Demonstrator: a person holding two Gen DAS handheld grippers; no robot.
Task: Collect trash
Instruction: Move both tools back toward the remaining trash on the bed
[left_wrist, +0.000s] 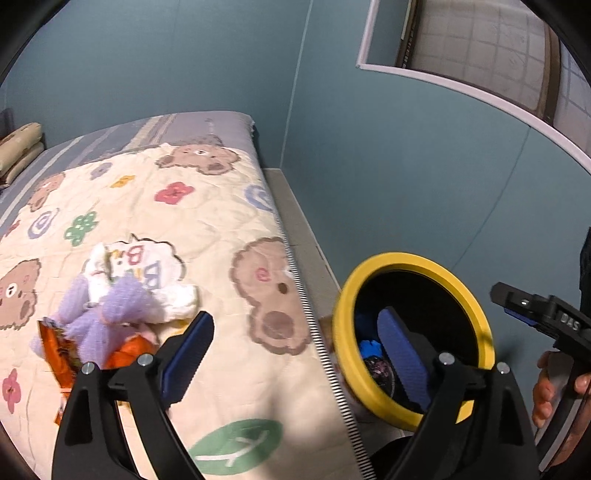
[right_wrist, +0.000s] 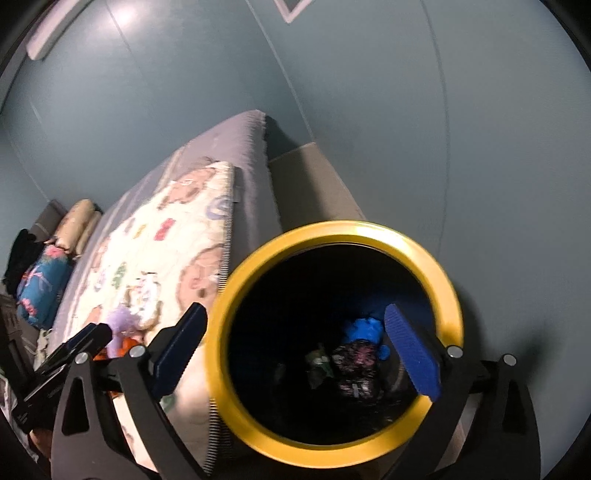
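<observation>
A black trash bin with a yellow rim (left_wrist: 373, 398) (right_wrist: 448, 291) stands beside the bed; blue and dark trash (right_wrist: 360, 354) lies inside it. On the bear-print quilt (left_wrist: 184, 221) lie a purple crumpled piece (left_wrist: 107, 317), white crumpled paper (left_wrist: 177, 299) and an orange wrapper (left_wrist: 55, 350). My left gripper (left_wrist: 295, 354) is open and empty over the bed's edge, its right finger in front of the bin mouth. My right gripper (right_wrist: 299, 354) is open and empty, right above the bin opening. The trash pile also shows in the right wrist view (right_wrist: 122, 325).
The teal wall (left_wrist: 406, 166) runs close behind the bin. A grey ledge (left_wrist: 295, 221) lies between bed and wall. Pillows (right_wrist: 74, 225) and a blue patterned bundle (right_wrist: 40, 291) sit at the bed's far end. The other gripper (left_wrist: 535, 314) shows at right.
</observation>
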